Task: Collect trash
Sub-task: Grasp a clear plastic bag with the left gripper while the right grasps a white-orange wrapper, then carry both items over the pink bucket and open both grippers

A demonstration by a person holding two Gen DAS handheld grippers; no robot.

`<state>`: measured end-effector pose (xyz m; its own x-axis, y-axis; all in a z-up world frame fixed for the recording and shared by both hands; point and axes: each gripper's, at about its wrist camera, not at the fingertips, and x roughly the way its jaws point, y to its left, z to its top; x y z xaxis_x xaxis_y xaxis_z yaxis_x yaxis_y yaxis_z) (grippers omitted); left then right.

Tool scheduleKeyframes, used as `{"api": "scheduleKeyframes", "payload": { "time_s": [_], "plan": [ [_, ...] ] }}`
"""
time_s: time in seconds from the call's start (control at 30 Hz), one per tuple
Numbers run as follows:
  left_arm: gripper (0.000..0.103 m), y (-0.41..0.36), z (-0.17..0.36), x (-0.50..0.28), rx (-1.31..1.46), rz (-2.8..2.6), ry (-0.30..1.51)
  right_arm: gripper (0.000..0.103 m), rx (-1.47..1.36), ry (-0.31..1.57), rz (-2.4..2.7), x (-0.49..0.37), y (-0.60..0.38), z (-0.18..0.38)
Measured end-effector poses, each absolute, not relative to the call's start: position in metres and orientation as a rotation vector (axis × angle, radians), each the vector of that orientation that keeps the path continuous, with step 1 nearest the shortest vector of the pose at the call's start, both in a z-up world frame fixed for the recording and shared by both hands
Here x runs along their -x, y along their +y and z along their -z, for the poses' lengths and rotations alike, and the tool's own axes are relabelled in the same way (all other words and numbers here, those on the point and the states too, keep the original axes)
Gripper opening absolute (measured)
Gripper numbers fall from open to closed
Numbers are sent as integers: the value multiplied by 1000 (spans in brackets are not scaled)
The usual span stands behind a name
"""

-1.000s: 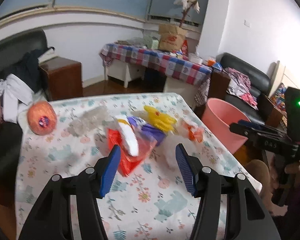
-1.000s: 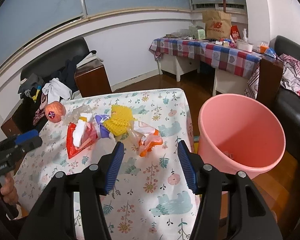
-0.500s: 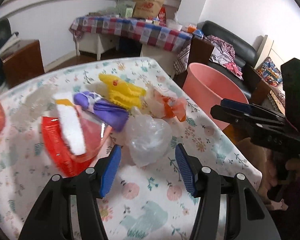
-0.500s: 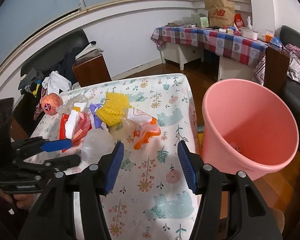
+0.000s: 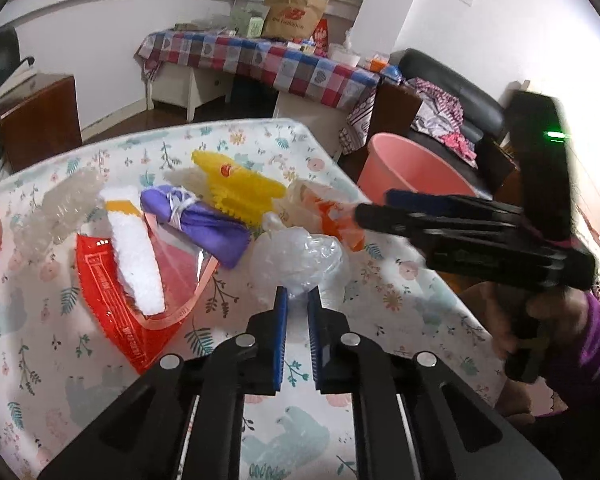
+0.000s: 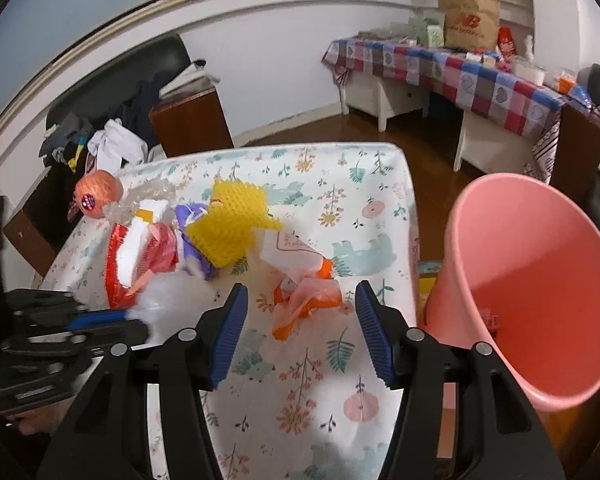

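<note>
Left fingers (image 5: 297, 300) newly clenched on one clear bag (image 5: 300, 256), right fingers (image 6: 298, 300) released, one bin (image 6: 532, 280).

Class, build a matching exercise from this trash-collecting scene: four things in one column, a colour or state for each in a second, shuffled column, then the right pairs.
Things:
1. left hand-held gripper
2. right hand-held gripper
3. bucket
4. foam net

Colours or states:
A. yellow, lying on the table
B. pink, standing beside the table
C. shut on the clear plastic bag
D. open, the orange wrapper just ahead of its fingers

Pairs: 1-C, 2-D, 3-B, 4-A
</note>
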<state>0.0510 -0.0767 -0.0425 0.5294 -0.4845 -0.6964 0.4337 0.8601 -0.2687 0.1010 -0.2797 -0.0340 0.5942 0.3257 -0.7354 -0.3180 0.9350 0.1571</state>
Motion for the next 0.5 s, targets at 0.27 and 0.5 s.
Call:
{"api": "scheduleKeyframes", "payload": {
  "time_s": [0.27, 0.5],
  "plan": [
    [9, -74, 29, -38, 39, 541, 806, 52, -19, 918, -403, -112, -274, 47],
    [9, -68, 26, -38, 70, 517, 809, 26, -4, 875, -425, -99, -272, 41]
  ]
}}
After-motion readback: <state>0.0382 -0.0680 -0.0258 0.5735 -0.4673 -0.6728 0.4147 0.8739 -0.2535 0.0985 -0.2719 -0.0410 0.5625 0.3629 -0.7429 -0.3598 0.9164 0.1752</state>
